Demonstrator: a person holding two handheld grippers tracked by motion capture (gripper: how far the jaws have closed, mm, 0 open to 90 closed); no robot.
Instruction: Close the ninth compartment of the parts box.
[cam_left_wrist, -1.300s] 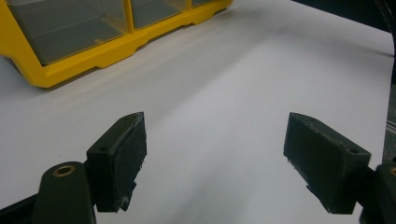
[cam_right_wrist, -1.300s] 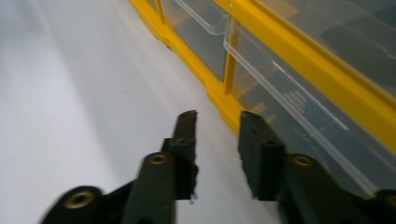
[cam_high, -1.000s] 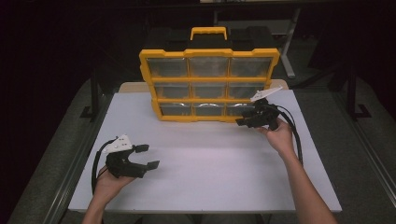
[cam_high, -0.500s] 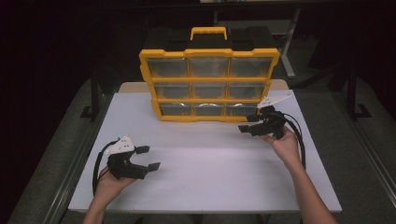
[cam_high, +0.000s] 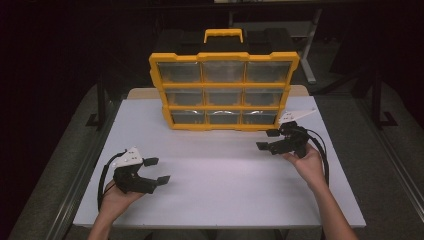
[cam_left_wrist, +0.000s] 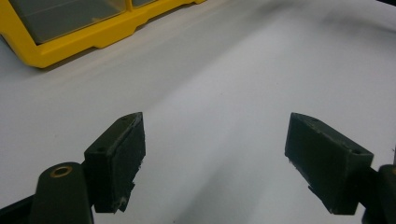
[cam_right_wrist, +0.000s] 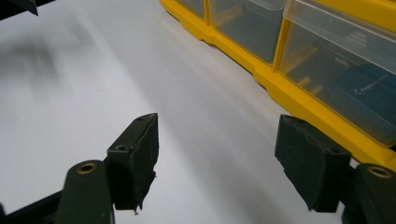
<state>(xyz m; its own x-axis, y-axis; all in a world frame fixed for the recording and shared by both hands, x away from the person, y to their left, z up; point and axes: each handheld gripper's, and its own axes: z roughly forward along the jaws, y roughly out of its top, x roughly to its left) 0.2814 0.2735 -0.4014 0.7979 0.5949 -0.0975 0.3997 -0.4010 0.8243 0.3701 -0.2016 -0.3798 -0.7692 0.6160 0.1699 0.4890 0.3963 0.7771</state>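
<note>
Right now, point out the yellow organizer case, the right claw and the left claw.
yellow organizer case (cam_high: 223, 86): high view, on the yellow bar between its upper drawer rows.
right claw (cam_high: 267, 139): high view, midway between its open fingertips.
left claw (cam_high: 157, 170): high view, midway between its open fingertips.

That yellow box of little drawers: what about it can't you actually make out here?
- High view: the drawers of the yellow organizer are too small and glary to show contents.
- Right gripper view: a dark blue item sits in one drawer, blurred by the plastic and cut by the edge.
- Left gripper view: the frame edge crops the organizer to one corner.
</note>
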